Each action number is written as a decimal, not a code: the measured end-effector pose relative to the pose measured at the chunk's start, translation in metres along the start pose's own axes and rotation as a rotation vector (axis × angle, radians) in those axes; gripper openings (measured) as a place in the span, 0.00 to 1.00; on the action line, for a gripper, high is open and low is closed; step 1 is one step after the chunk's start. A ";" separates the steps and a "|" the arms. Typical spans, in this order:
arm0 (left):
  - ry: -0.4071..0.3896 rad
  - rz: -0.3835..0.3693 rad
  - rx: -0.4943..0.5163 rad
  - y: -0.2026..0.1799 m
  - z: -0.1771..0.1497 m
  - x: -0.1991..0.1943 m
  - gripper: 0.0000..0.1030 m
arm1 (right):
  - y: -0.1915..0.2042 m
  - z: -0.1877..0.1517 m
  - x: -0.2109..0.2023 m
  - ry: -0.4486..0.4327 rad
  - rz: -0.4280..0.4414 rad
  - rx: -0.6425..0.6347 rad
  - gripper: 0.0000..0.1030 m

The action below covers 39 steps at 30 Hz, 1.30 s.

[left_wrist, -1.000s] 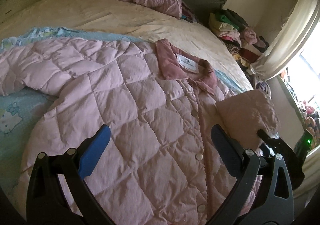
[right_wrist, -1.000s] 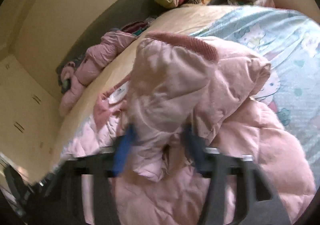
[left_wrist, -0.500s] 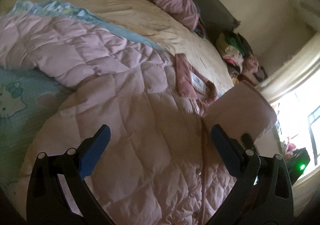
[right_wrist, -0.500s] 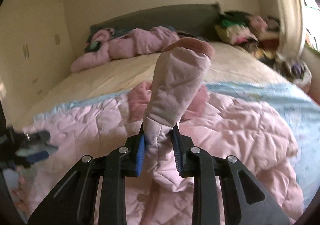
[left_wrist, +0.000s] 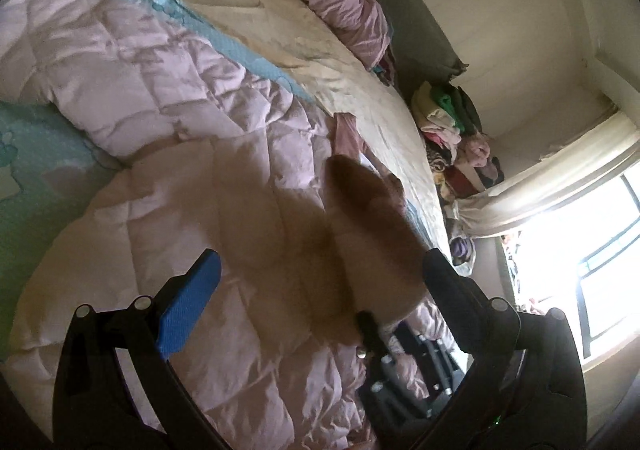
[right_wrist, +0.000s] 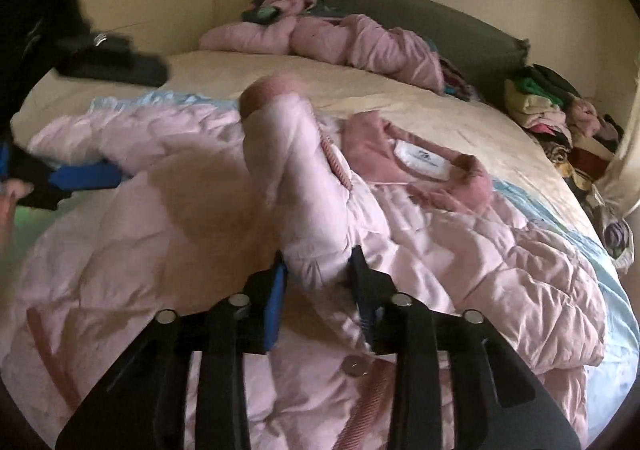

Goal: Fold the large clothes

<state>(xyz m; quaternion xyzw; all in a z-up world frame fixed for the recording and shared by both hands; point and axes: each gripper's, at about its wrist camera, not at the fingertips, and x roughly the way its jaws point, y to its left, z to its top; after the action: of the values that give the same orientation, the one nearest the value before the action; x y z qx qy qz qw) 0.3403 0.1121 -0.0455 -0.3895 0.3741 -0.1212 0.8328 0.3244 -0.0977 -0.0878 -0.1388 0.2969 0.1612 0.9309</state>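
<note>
R claw: jaws are opening, w/ the pink sleeve seen between the blue pads; sleeve is draped fwd from the claw, cuff at its far end. Whether the pads press on it can't be told. Under and around the claw, the quilted pink jacket is spread flat on the bed, collar w/ white label just beyond, to the R. L claw is released, jaws wide, nothing between, held over the jacket body. Further off, another pink garment is bunched at the headboard; a clothes pile is stacked far R.
</note>
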 end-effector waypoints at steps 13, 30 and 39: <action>0.143 0.028 0.019 -0.006 -0.023 0.055 0.90 | -0.024 -0.017 -0.044 0.024 0.147 0.159 0.65; -0.249 0.066 0.480 -0.096 0.001 -0.015 0.10 | -0.168 -0.062 -0.109 0.035 -0.092 0.474 0.65; -0.174 0.157 0.421 -0.042 0.020 0.025 0.10 | -0.200 -0.040 -0.072 0.051 -0.196 0.481 0.65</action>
<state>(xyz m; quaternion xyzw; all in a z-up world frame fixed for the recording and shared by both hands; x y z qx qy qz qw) 0.3759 0.0829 -0.0188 -0.1859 0.2963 -0.0975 0.9317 0.3252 -0.3089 -0.0436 0.0544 0.3352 -0.0085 0.9406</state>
